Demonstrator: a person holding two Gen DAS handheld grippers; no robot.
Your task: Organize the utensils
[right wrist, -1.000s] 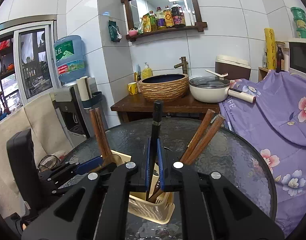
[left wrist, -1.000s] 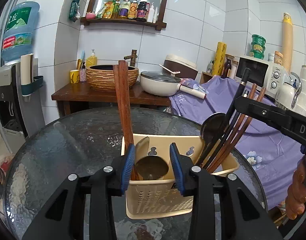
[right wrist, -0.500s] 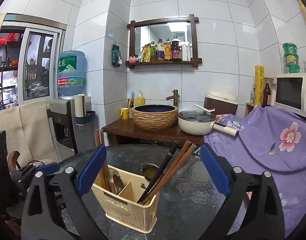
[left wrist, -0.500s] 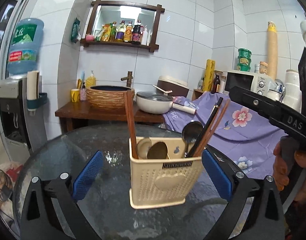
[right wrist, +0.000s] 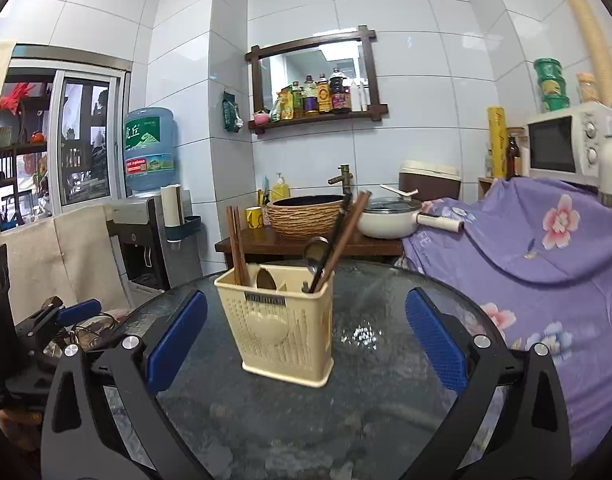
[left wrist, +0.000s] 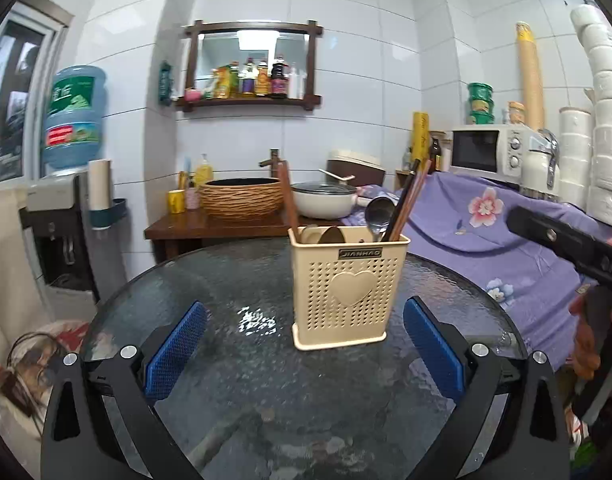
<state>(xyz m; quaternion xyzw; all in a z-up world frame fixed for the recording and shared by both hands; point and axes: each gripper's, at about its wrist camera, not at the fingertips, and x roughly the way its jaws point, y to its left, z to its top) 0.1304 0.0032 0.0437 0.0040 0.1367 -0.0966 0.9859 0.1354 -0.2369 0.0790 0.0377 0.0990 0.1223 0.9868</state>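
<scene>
My left gripper (left wrist: 304,344) hangs low over the glass table (left wrist: 234,376), pads spread wide with nothing between them. My right gripper (right wrist: 306,338) is spread just as wide and empty too. Both sets of jaws have just been opening. Ahead at twelve o'clock the cream utensil holder (left wrist: 348,288) stands upright on the glass, apart from both grippers. Brown chopsticks (left wrist: 288,200) rise at its eleven o'clock, a metal spoon (left wrist: 379,213) and dark chopsticks (left wrist: 410,196) at one.
</scene>
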